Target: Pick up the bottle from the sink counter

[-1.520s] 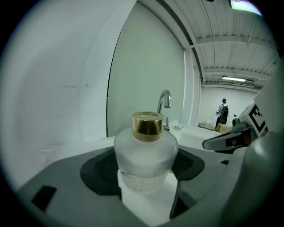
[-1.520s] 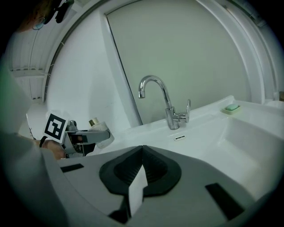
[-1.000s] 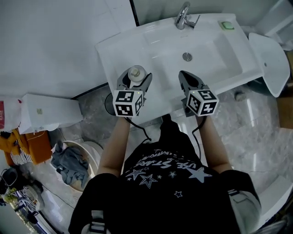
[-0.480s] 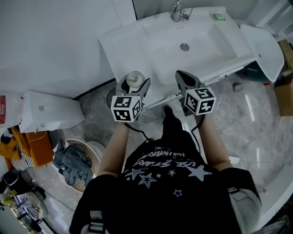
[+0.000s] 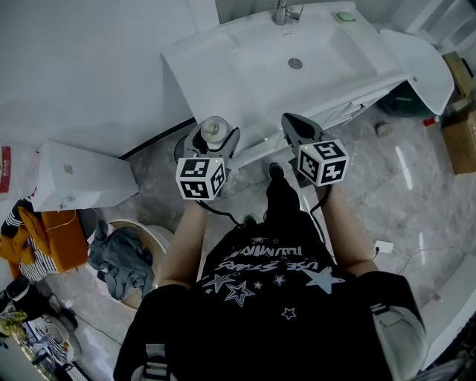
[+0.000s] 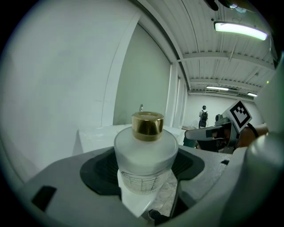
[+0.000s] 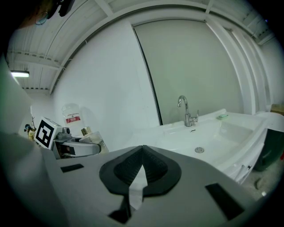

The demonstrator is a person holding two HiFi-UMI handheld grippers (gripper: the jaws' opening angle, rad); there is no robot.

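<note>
A frosted white bottle (image 6: 145, 155) with a gold cap stands upright between the jaws of my left gripper (image 6: 146, 177), which is shut on its body. In the head view the bottle (image 5: 214, 129) is held in the air in front of the sink counter (image 5: 201, 67), clear of its surface, with the left gripper (image 5: 212, 141) around it. My right gripper (image 5: 295, 128) hangs beside it on the right, jaws pressed together with nothing in them. From the right gripper view (image 7: 141, 170) the bottle (image 7: 91, 135) shows at the left.
The white basin (image 5: 312, 63) with its tap (image 5: 282, 11) and drain lies ahead. A green soap (image 5: 344, 16) sits at the counter's back right. A white box (image 5: 74, 178) and a basket of clothes (image 5: 119, 260) stand on the floor at left, a cardboard box (image 5: 457, 141) at right.
Both grippers and the held bottle have drawn back from over the counter to beyond its front edge. The sink has slid toward the top of the head view.
</note>
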